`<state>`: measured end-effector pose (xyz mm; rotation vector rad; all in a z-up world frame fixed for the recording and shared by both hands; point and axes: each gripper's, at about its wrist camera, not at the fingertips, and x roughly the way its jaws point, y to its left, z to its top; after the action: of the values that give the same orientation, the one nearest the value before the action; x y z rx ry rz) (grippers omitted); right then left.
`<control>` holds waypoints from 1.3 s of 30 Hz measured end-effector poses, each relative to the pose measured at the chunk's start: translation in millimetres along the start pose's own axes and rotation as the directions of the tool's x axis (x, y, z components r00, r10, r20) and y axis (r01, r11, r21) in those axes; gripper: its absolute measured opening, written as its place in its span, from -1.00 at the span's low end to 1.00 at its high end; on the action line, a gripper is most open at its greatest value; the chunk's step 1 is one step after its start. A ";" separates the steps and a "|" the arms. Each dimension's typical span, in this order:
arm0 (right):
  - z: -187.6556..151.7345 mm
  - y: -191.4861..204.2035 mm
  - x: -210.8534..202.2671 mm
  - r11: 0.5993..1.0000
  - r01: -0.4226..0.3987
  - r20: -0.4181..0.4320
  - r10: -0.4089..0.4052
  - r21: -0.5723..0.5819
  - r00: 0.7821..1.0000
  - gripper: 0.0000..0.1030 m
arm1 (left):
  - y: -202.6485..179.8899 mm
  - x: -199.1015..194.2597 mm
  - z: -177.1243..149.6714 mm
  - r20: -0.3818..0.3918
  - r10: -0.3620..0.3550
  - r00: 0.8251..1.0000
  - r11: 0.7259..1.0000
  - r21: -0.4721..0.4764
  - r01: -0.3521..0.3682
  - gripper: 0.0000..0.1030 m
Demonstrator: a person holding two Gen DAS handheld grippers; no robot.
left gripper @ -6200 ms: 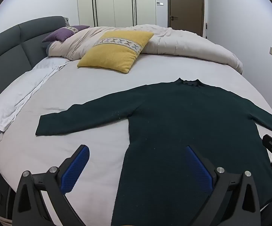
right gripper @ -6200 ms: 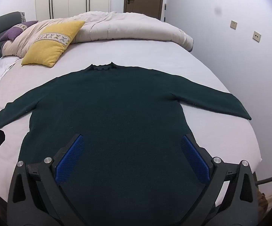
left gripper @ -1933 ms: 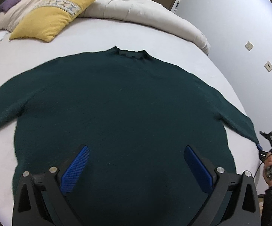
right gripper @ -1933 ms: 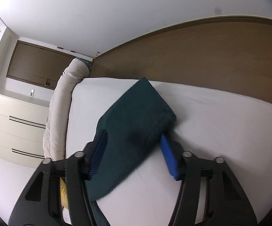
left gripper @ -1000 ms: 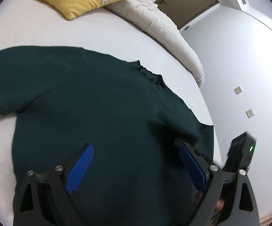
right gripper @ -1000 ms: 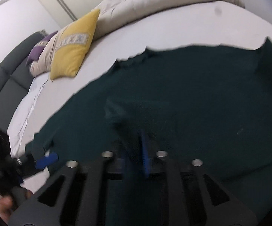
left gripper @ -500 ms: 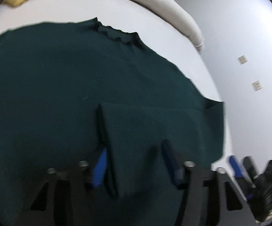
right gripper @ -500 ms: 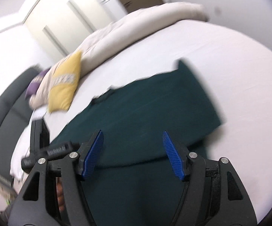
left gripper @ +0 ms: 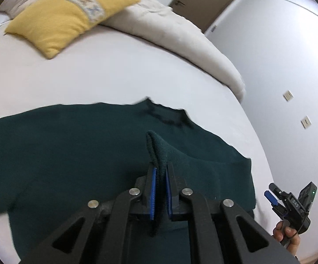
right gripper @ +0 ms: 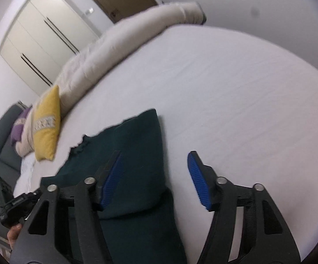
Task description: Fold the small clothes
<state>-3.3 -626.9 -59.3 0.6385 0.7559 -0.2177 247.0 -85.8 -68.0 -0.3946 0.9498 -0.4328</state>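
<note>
1. Left gripper [left gripper: 159,176]: blue pads pressed together on a raised fold of the dark green sweater [left gripper: 71,145].
2. Right gripper [right gripper: 152,176]: fingers spread wide, holding nothing, above the sweater's folded-over side.
3. Sweater lies flat on the white bed [left gripper: 115,79].
4. Farther off: yellow pillow [left gripper: 66,15], rolled duvet [left gripper: 181,41].

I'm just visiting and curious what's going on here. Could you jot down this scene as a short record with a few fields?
place: bed with white sheet
garment: dark green sweater, spread on the bed, one sleeve folded over the body
left tongs: shut, pinching the sleeve cuff
right tongs: open, holding nothing, above the sweater's edge
also on bed: yellow pillow, rolled beige duvet
</note>
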 end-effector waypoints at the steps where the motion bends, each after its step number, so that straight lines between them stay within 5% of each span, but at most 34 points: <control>1: 3.4 0.5 7.6 1.000 0.013 -0.014 -0.013 -0.015 1.000 0.05 | 5.9 1.8 -0.4 0.003 0.003 1.000 1.000 -0.012 -0.003 -0.83; 6: 13.6 10.8 55.4 0.997 0.065 -0.070 -0.068 -0.051 0.995 -0.03 | 24.5 19.4 -10.2 -0.023 0.036 0.999 0.999 -0.013 -0.037 -0.83; 9: 17.6 14.7 88.3 0.991 0.104 -0.133 -0.114 -0.082 0.985 -0.24 | 40.5 36.8 -13.1 -0.053 0.054 0.997 0.998 -0.029 -0.056 -0.83; 11: 21.4 20.6 95.7 0.985 0.110 -0.136 -0.128 -0.129 0.982 -0.78 | 44.1 40.6 -12.1 -0.060 0.055 0.997 0.998 -0.023 -0.057 -0.83; 13: 24.9 26.9 99.9 0.977 0.125 -0.141 -0.150 -0.175 0.979 -0.88 | 42.3 40.0 -11.5 -0.056 0.055 0.997 0.998 -0.013 -0.056 -0.83; 19: 38.8 30.7 81.1 0.983 0.118 -0.060 -0.127 -0.142 0.990 -0.90 | 34.5 29.7 -1.4 0.030 0.048 0.998 0.999 0.012 -0.048 -0.83; 24: 22.9 10.4 96.0 0.989 0.109 -0.090 -0.118 -0.102 0.989 -0.89 | 48.2 53.4 -7.0 -0.010 0.070 0.997 0.997 0.016 -0.070 -0.82; 29: 24.6 11.6 67.3 0.994 0.089 -0.073 -0.093 -0.067 0.993 -0.58 | 50.3 45.9 -6.7 -0.005 0.055 0.998 0.998 0.006 -0.055 -0.81; 31: 16.4 20.0 52.3 0.991 0.072 -0.065 -0.080 -0.112 0.995 -0.58 | 51.8 45.2 -7.8 -0.008 0.051 0.999 0.999 0.001 -0.051 -0.80; 35: -7.0 34.2 55.3 0.956 0.149 -0.098 -0.178 -0.253 0.979 -0.64 | 50.4 43.5 -16.8 -0.011 0.059 0.998 0.998 0.012 -0.059 -0.80; 39: -15.0 17.4 70.2 0.959 0.147 -0.084 -0.172 -0.244 0.981 -0.69 | 57.4 47.2 -19.3 -0.017 0.042 0.999 0.999 -0.005 -0.042 -0.76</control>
<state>45.5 -601.2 -108.5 0.3637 0.9200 -0.2396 265.1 -64.2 -139.4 -0.3760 0.9739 -0.3954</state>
